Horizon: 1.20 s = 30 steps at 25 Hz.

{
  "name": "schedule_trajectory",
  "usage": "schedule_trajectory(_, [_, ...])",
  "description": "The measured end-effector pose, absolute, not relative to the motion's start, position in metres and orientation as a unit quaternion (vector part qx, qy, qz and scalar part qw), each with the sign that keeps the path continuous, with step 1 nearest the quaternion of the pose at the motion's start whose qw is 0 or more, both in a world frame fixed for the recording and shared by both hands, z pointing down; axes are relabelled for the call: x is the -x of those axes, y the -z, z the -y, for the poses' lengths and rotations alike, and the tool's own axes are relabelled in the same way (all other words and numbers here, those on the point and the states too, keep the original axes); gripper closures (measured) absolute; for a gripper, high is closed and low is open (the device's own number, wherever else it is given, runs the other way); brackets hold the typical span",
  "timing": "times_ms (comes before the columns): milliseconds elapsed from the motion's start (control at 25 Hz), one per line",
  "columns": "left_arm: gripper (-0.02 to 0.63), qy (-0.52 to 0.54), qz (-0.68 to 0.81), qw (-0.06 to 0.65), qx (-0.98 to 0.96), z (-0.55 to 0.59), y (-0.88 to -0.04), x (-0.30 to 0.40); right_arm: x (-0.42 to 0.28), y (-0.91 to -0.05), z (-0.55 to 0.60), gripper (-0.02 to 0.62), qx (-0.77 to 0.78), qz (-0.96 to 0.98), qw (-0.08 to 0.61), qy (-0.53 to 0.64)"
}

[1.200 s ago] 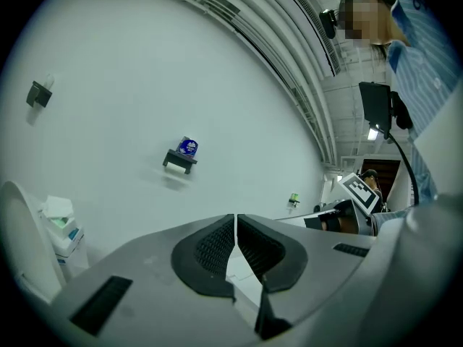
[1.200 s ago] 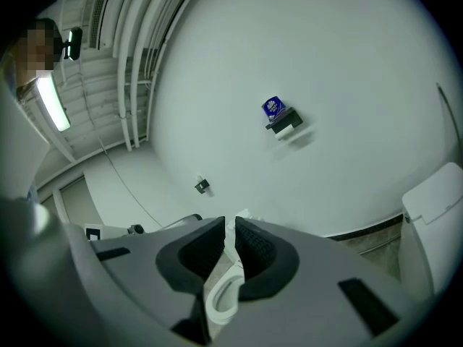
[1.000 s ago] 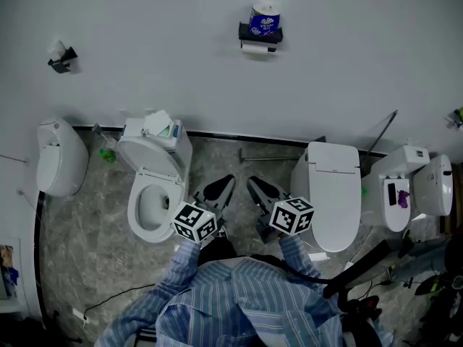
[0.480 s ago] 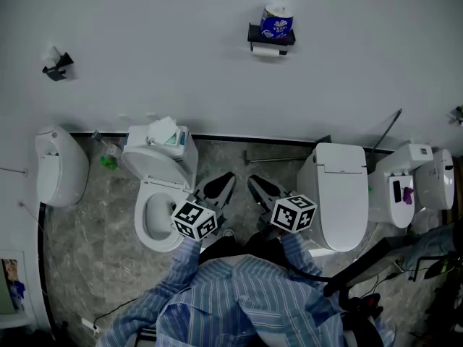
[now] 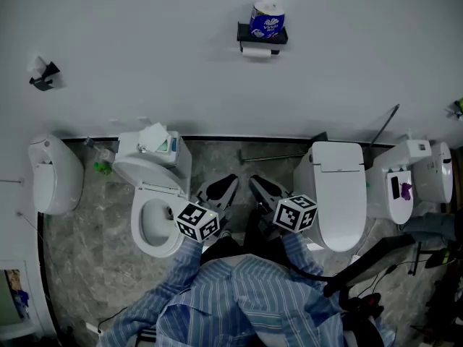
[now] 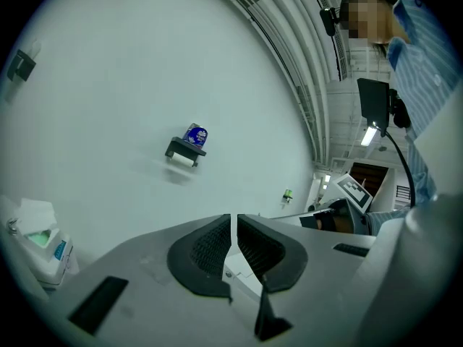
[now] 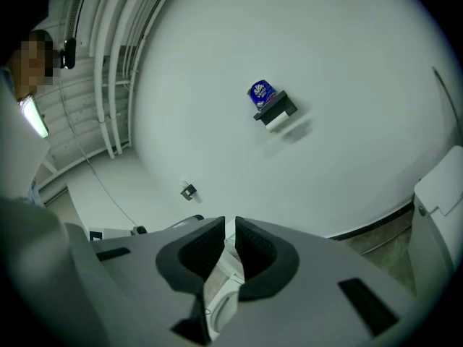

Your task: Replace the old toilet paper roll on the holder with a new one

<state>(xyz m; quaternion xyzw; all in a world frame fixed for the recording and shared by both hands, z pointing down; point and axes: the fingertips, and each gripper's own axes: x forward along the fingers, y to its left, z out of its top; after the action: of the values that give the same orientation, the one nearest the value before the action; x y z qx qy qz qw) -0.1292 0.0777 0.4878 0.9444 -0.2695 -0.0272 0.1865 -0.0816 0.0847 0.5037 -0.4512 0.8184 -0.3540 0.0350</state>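
head view: my left gripper [image 5: 224, 185] and right gripper [image 5: 258, 185], fingers closed on nothing, face the wall holder [image 5: 262, 37] topped by a blue-wrapped roll [image 5: 265, 20].

Nothing reads clearly. The blue-wrapped roll [image 5: 265, 20] atop the wall holder [image 5: 262, 36] bears white print, too small to make out. Below the holder, the left gripper [image 5: 223, 185] and right gripper [image 5: 258, 186] each carry a cube [image 5: 195, 221] of black-and-white square markers, no letters.
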Motion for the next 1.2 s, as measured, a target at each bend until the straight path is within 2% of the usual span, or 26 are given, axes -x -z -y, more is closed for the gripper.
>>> schedule_trajectory(360, [0.594, 0.045, 0.320, 0.190, -0.927, -0.007, -0.486, 0.103, 0.048, -0.509, -0.011, 0.555, 0.416, -0.836, 0.014, 0.359])
schedule_trajectory(840, [0.594, 0.044, 0.348, 0.203, -0.914, 0.087, -0.484, 0.009, -0.040, -0.501, 0.092, 0.558, 0.379, -0.850, 0.000, 0.365])
schedule_trajectory(1200, [0.594, 0.038, 0.382, 0.197, -0.902, 0.127, -0.487, -0.033, -0.089, -0.512, 0.137, 0.558, 0.361, -0.851, 0.003, 0.382])
